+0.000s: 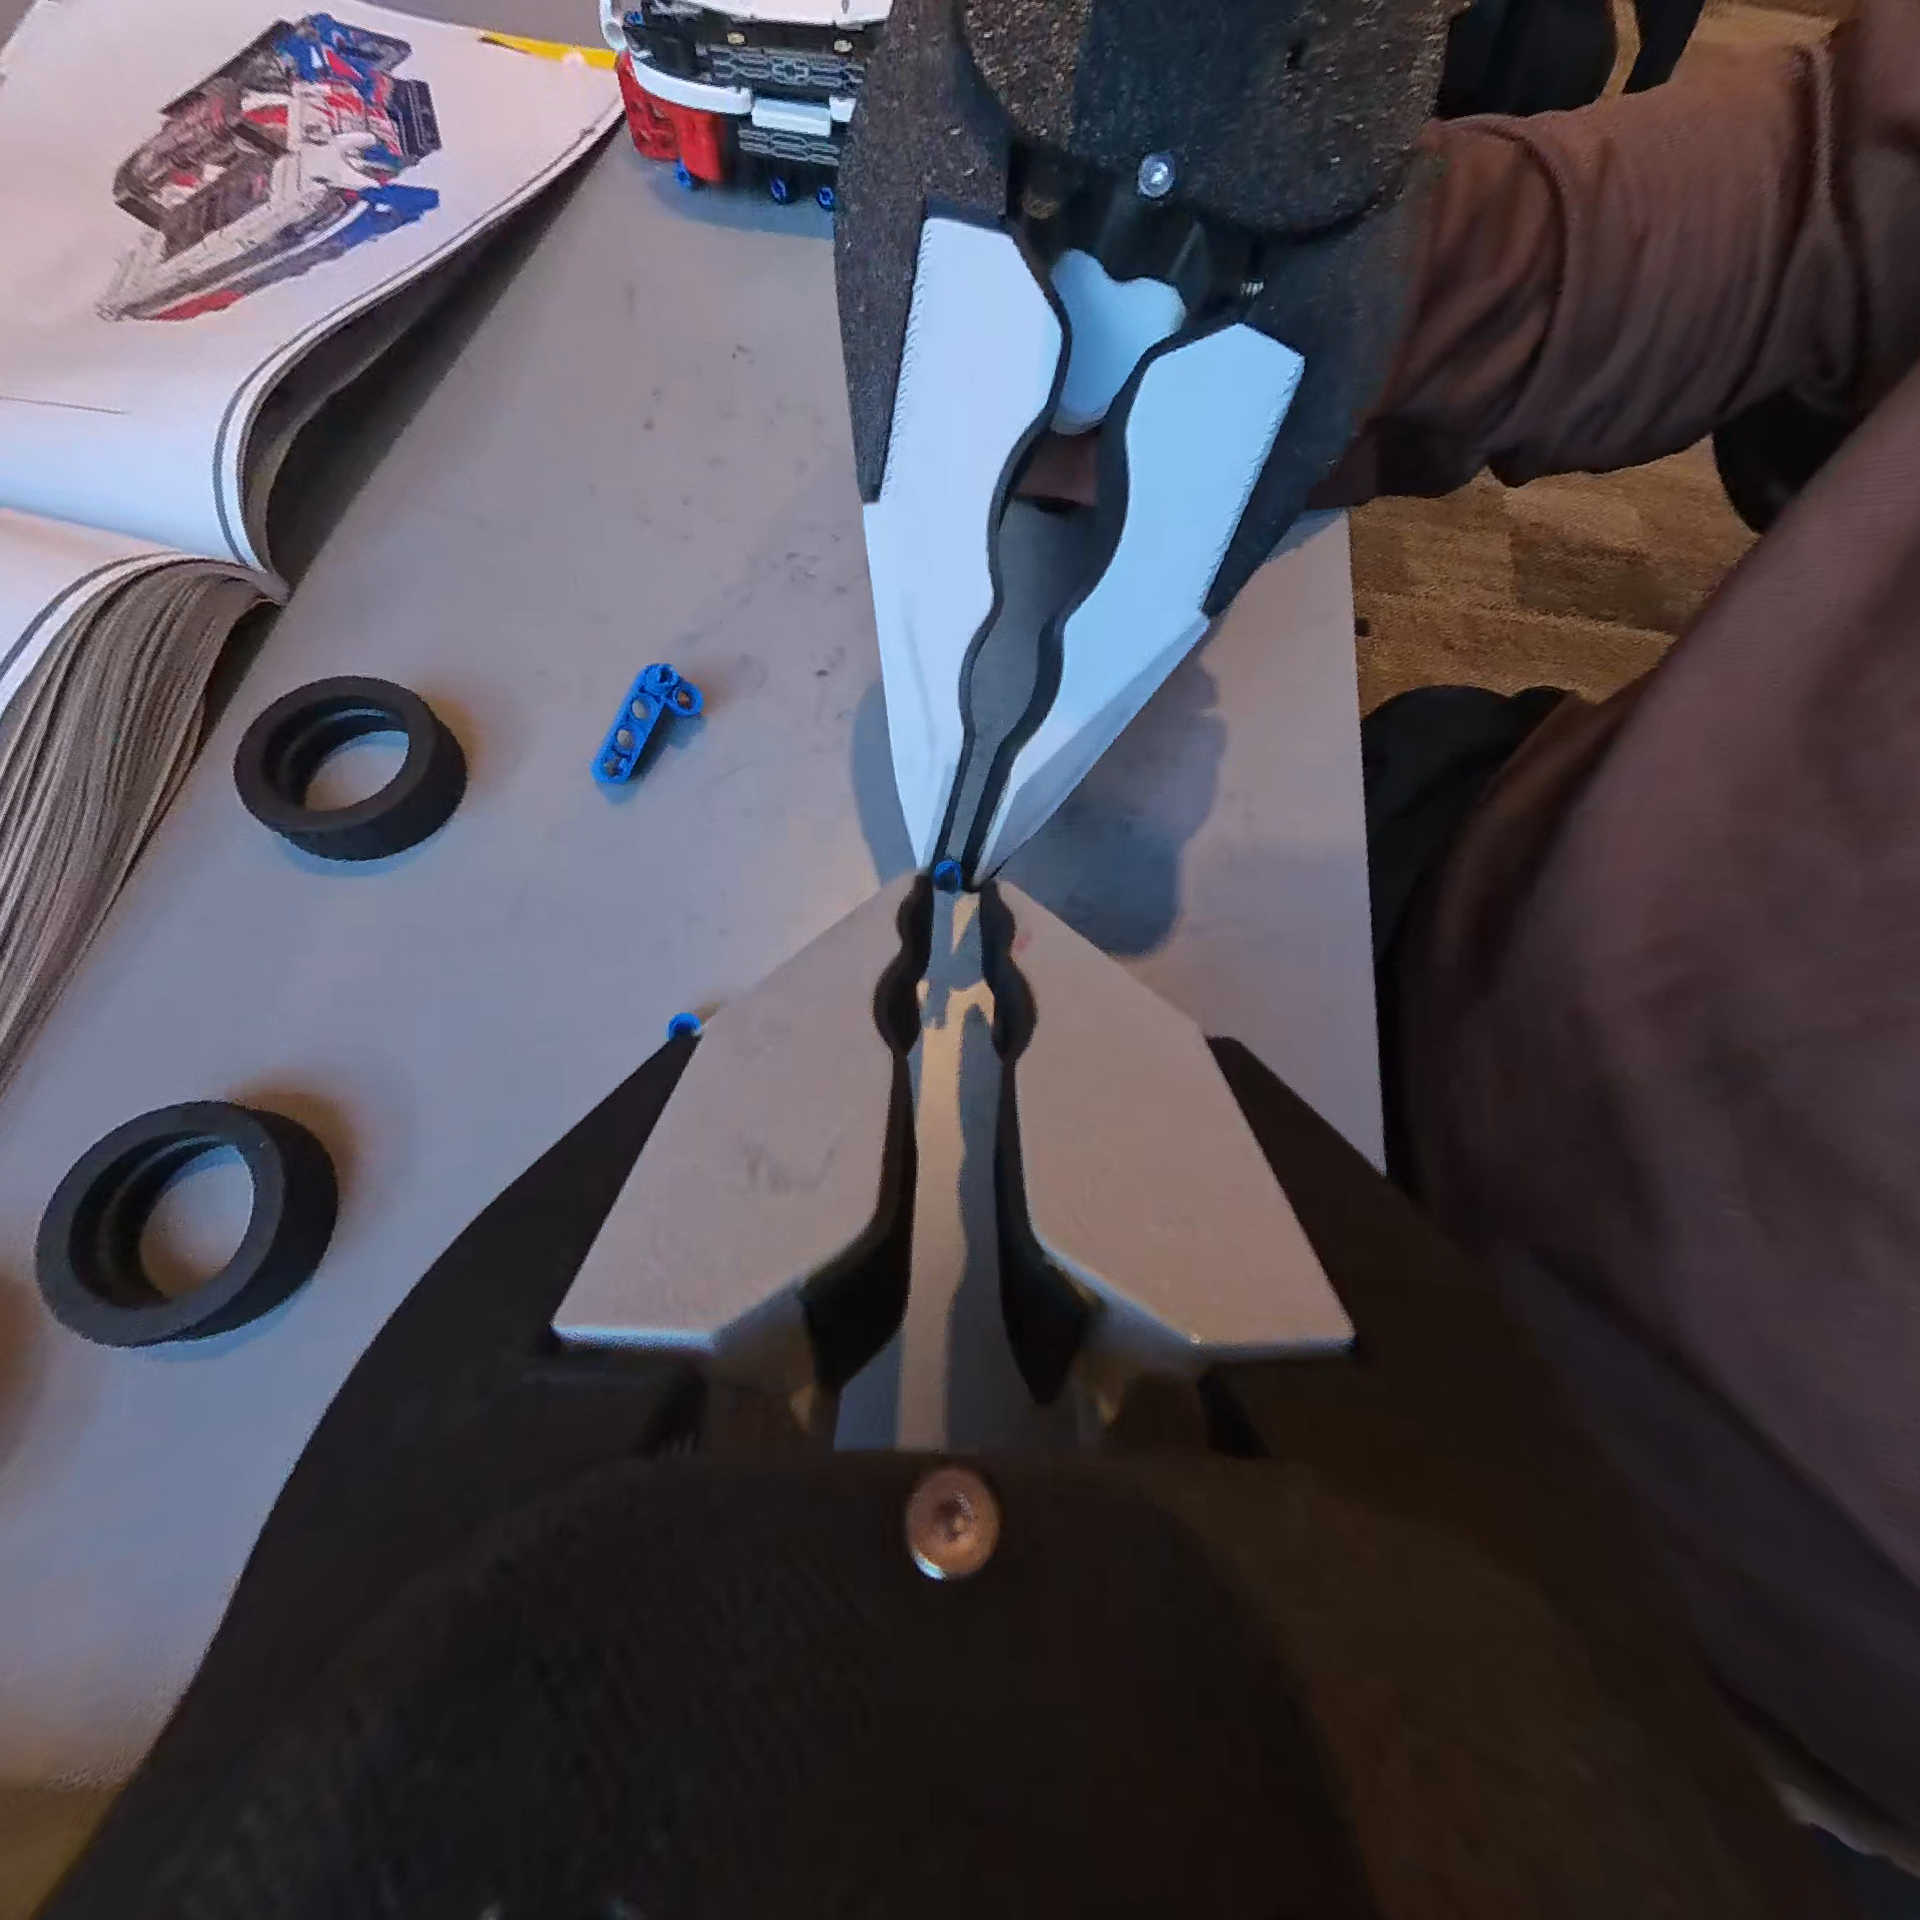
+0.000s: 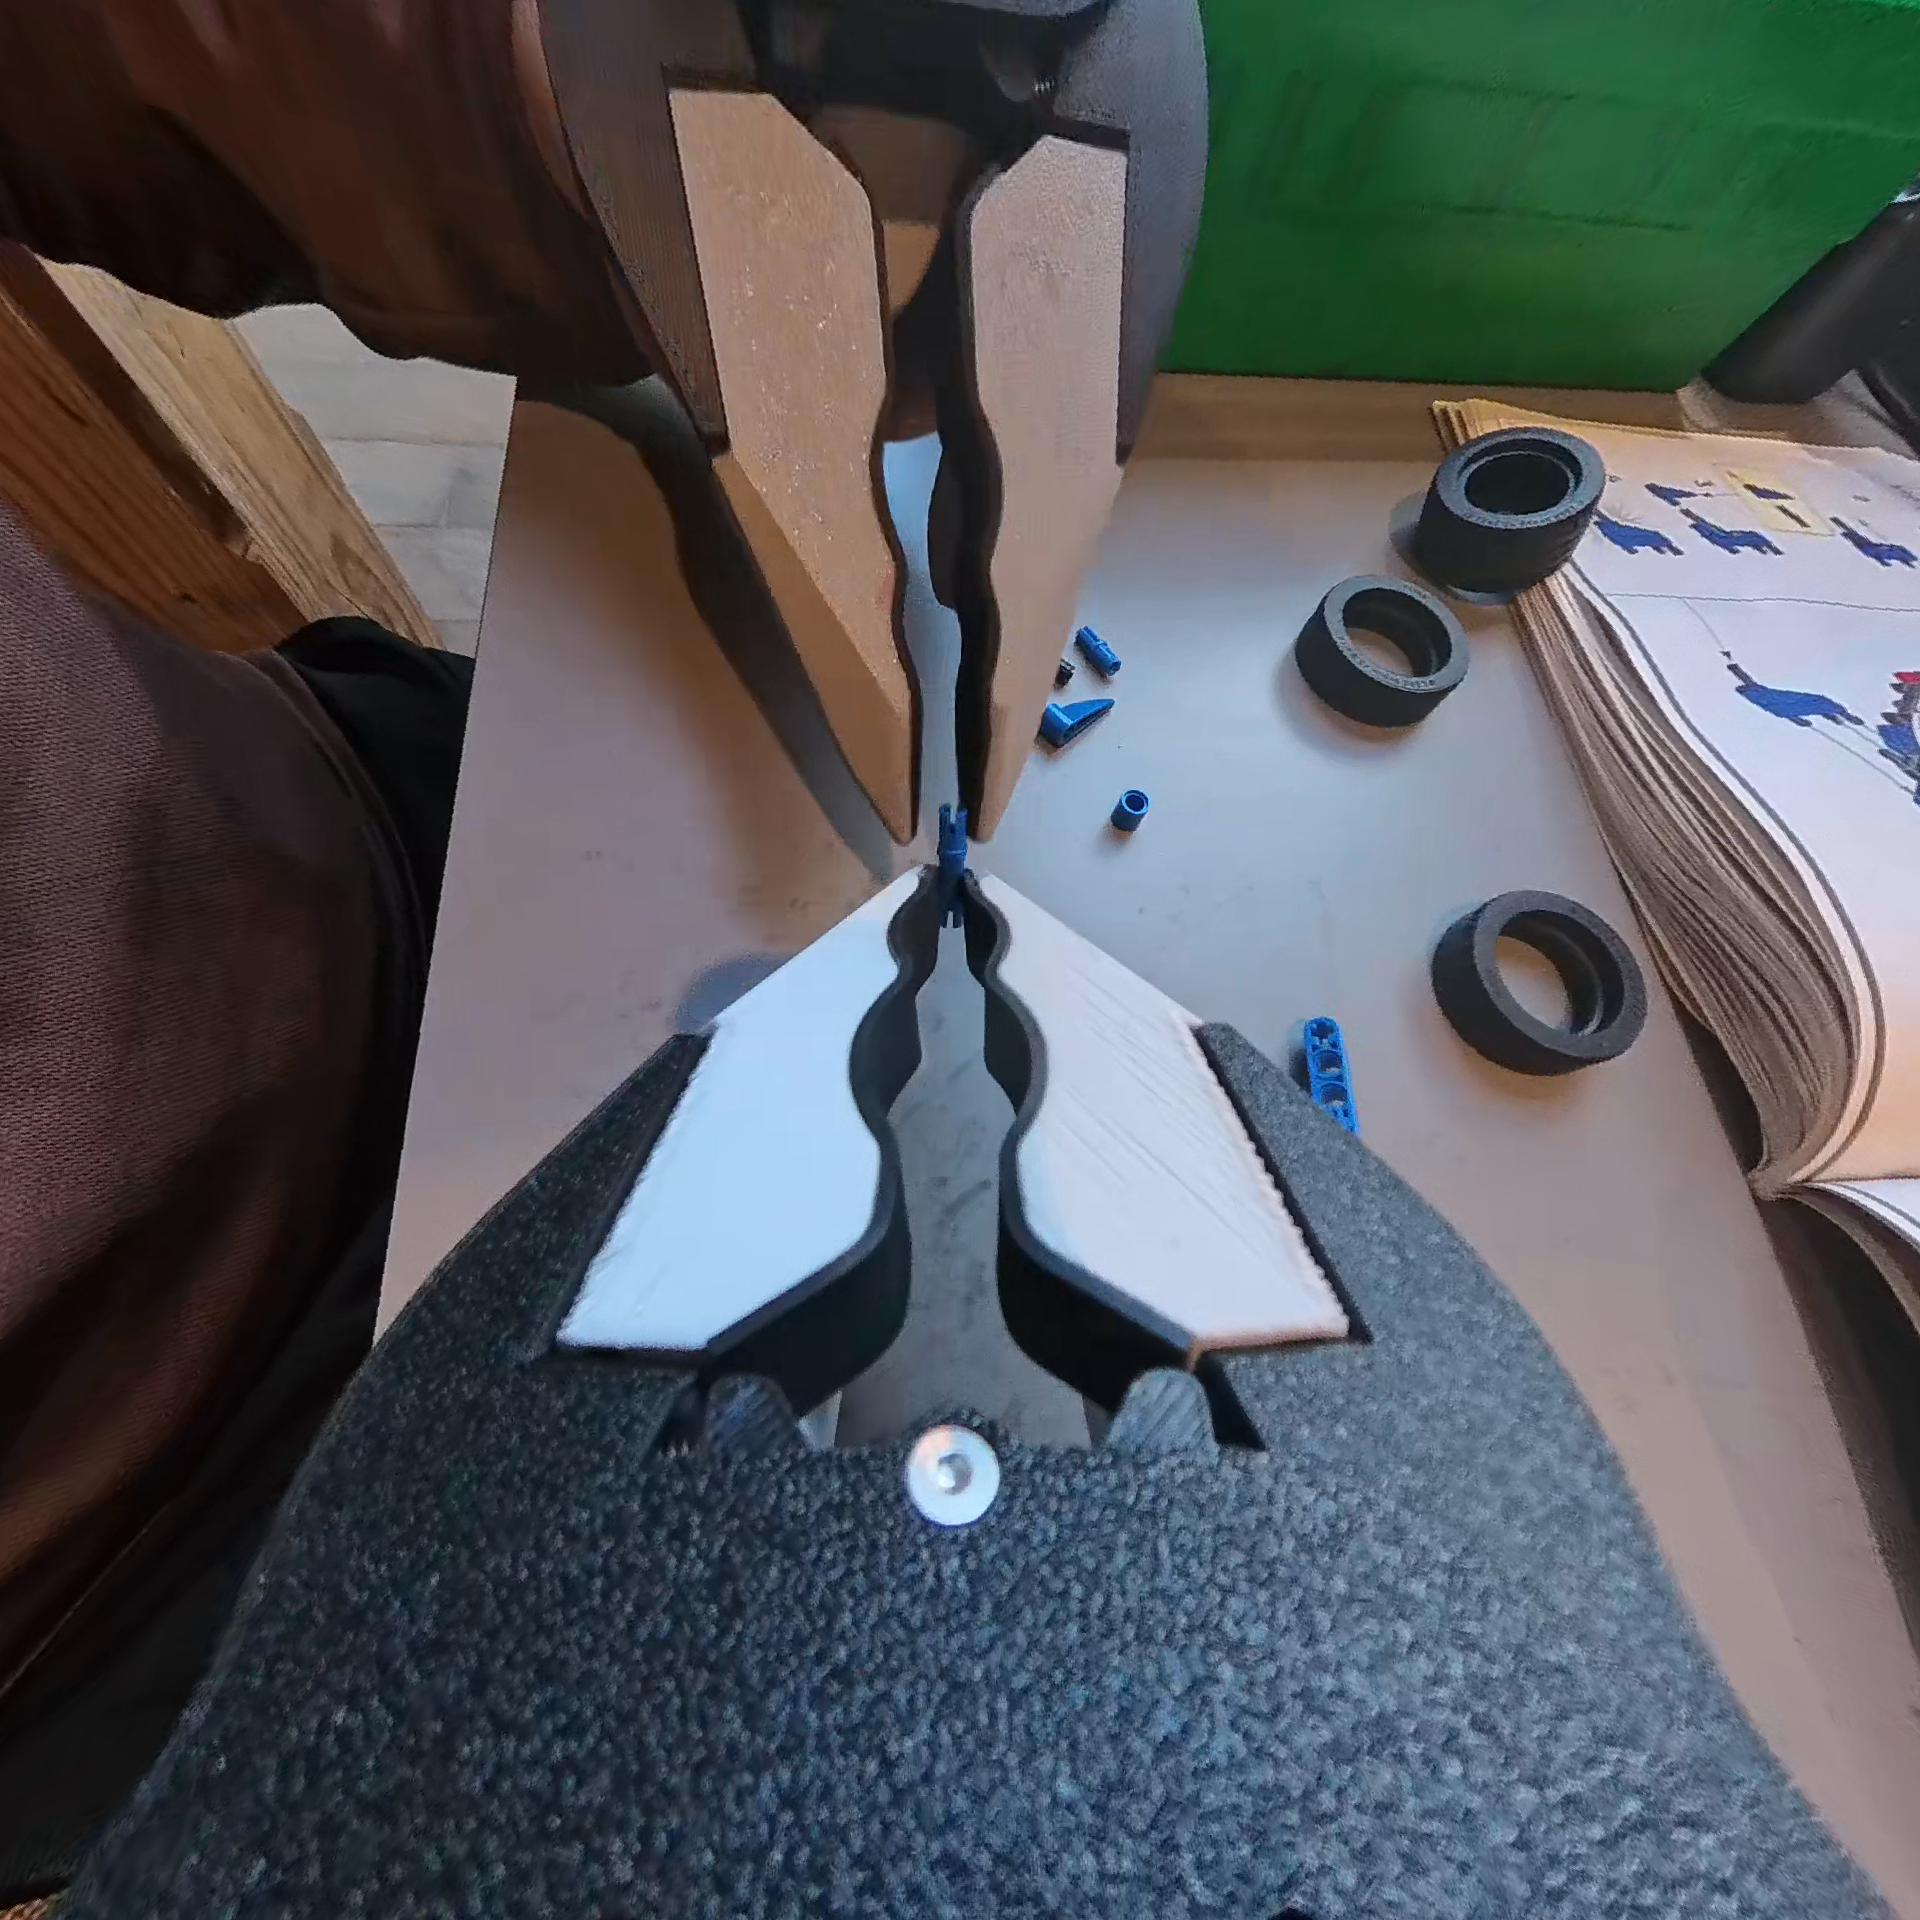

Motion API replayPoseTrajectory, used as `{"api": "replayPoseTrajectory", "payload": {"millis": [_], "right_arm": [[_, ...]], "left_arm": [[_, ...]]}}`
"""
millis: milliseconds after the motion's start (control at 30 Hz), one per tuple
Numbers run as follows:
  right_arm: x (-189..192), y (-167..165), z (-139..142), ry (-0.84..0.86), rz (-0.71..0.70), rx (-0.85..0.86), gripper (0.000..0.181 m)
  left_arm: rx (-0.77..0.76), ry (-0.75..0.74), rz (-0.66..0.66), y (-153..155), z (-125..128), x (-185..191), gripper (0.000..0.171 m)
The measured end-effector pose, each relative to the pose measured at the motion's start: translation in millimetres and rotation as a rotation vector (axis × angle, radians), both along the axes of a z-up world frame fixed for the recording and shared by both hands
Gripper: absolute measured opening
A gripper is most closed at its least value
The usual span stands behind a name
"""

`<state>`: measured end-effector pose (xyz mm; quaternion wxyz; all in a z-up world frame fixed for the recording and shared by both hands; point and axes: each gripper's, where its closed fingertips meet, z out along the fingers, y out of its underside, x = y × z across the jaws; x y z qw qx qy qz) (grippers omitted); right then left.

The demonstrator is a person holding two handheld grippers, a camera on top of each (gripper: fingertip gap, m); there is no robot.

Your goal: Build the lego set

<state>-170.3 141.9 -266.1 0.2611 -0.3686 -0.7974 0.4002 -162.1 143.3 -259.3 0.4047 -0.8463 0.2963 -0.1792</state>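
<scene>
Right gripper (image 2: 951, 878) nipped onto a blue pin (image 2: 950, 857), tip to tip with left gripper (image 2: 951, 831) pinching its far end above the table (image 2: 1299, 904). Likely slip if tips twist; could drop among tyres (image 2: 1538, 982).

Both grippers (image 2: 943, 883): black textured bodies w/ white wedge fingers (image 2: 748, 1143), silver screw (image 2: 952, 1488); brown sleeves (image 1: 1662, 291).

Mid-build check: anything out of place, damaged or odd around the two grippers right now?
Nothing looks damaged or spilled. The right gripper and left gripper meet tip to tip around a small blue pin above the table. Loose tyres and blue parts lie scattered beside the open instruction book, normal for a build.
</scene>
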Motion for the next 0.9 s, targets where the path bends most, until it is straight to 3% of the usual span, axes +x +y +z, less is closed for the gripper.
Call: {"api": "replayPoseTrajectory", "payload": {"millis": [567, 900], "right_arm": [[0, -1, -5, -0.03, 0.006, 0.011, 0.004], [1, -3, -24, -0.111, 0.021, 0.096, 0.004]], "left_arm": [[0.072, 0.054, 0.007, 2, -4, -1, 0.002], [0.124, 0.192, 0.019, -1, -22, 0, 0.001]]}}
